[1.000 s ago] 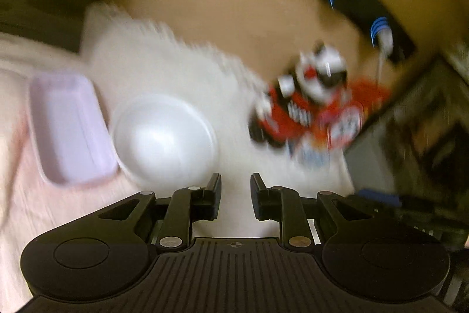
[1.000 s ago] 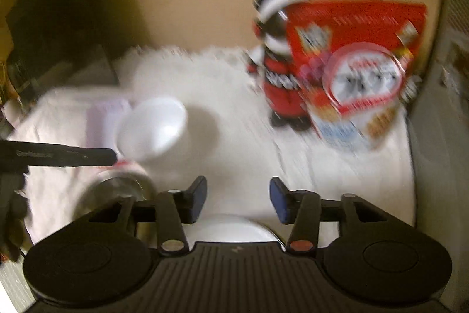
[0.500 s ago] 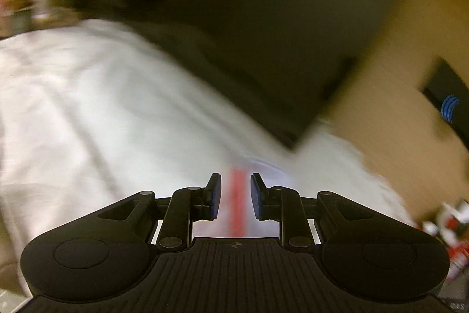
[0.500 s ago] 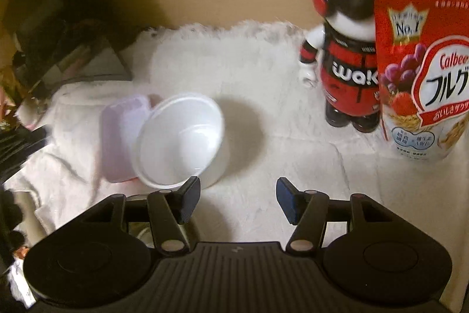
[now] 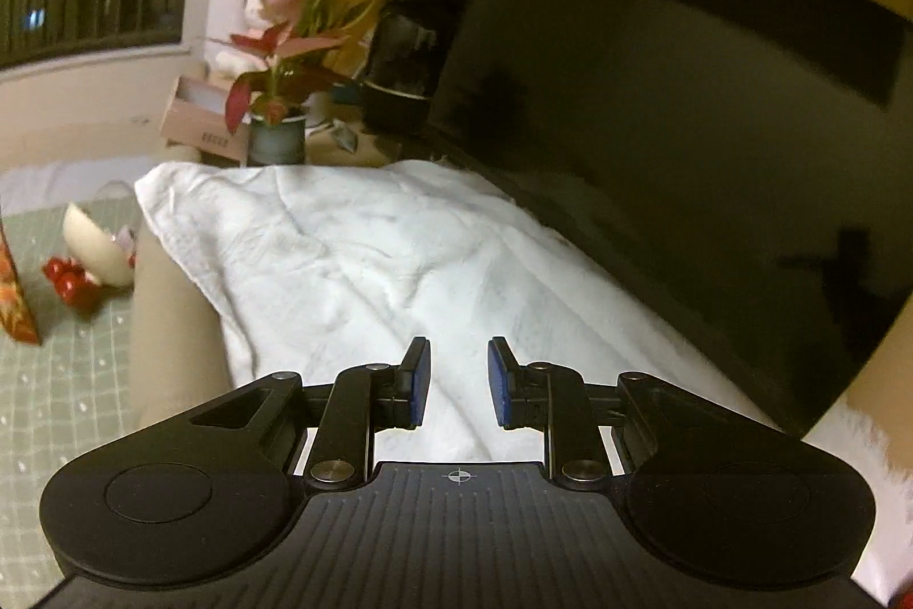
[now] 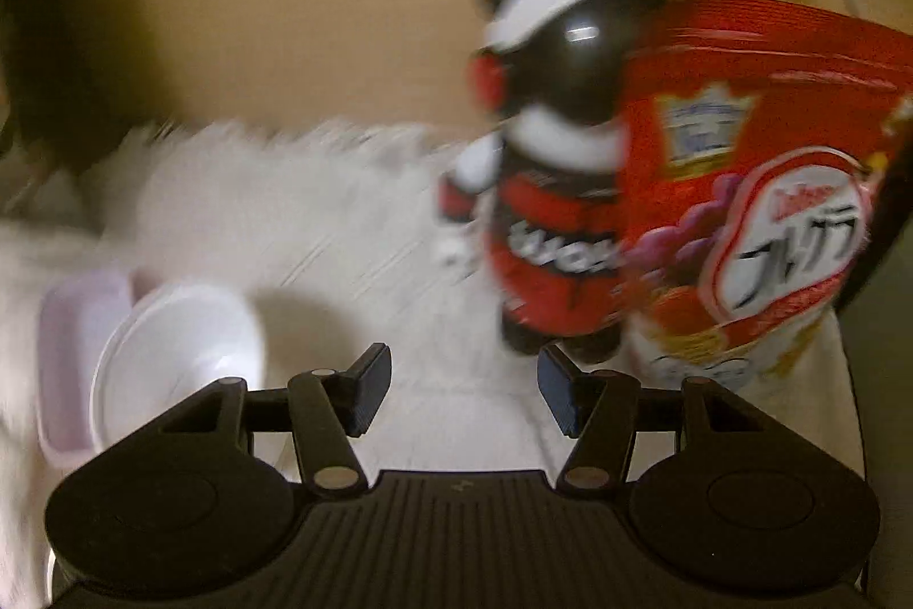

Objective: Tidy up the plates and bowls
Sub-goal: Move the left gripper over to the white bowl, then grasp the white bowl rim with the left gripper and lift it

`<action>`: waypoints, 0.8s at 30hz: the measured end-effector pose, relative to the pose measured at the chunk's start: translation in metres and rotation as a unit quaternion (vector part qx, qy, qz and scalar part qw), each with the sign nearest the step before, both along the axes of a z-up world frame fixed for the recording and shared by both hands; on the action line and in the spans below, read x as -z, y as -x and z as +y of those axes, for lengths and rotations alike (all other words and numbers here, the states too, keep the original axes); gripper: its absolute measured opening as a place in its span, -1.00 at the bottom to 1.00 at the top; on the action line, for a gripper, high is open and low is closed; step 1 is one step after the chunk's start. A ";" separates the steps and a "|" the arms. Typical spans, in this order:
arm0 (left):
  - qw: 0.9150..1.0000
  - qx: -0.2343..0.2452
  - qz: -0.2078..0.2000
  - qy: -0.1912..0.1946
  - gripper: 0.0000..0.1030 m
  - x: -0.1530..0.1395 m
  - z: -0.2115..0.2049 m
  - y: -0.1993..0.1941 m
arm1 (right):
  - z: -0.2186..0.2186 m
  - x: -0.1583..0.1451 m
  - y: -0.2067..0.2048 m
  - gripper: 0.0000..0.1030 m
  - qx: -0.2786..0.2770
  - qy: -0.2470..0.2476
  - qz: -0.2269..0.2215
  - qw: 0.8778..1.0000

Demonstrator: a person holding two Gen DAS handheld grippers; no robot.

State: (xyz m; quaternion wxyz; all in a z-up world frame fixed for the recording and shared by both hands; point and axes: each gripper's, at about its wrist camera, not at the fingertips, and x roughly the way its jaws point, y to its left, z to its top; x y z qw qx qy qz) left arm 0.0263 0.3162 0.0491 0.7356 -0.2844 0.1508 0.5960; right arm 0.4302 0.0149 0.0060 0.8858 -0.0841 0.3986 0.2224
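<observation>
In the right wrist view a white bowl [image 6: 177, 358] sits on the white cloth [image 6: 342, 238], touching a lilac rectangular tray [image 6: 80, 352] on its left. My right gripper [image 6: 465, 380] hangs open over the cloth just right of the bowl, with nothing between its fingers. My left gripper [image 5: 456, 375] points across a bare stretch of the white cloth [image 5: 354, 255]. Its blue pads stand a narrow gap apart with nothing between them. No plate or bowl on the cloth shows in the left wrist view.
A black and red bear figure [image 6: 548, 209] and a red cereal bag [image 6: 770, 209] stand at the right on the cloth. A black monitor [image 5: 685, 124] borders the cloth. A potted plant [image 5: 279, 95] stands beyond it. A pale bowl-like object [image 5: 94, 249] lies on the floor.
The left gripper has swung away from the bowl and tray and now faces the monitor and plant. The right gripper's jaws have widened, and it has come nearer the bear and bag.
</observation>
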 end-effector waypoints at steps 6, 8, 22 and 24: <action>0.947 0.261 -0.082 0.169 -0.54 0.034 -0.001 -0.099 | 0.002 0.005 -0.003 0.12 -0.039 -0.014 0.063 0.997; 0.915 0.328 -0.083 0.219 -0.53 0.051 -0.014 -0.143 | 0.013 0.015 -0.001 0.12 -0.066 -0.013 0.111 0.992; 0.899 0.383 0.043 0.206 -0.53 0.097 -0.038 -0.291 | 0.076 0.055 -0.016 0.11 -0.096 -0.035 0.197 0.975; 0.896 0.381 0.061 0.218 -0.53 0.113 -0.038 -0.299 | 0.087 0.078 -0.024 -0.01 -0.092 -0.032 0.225 0.969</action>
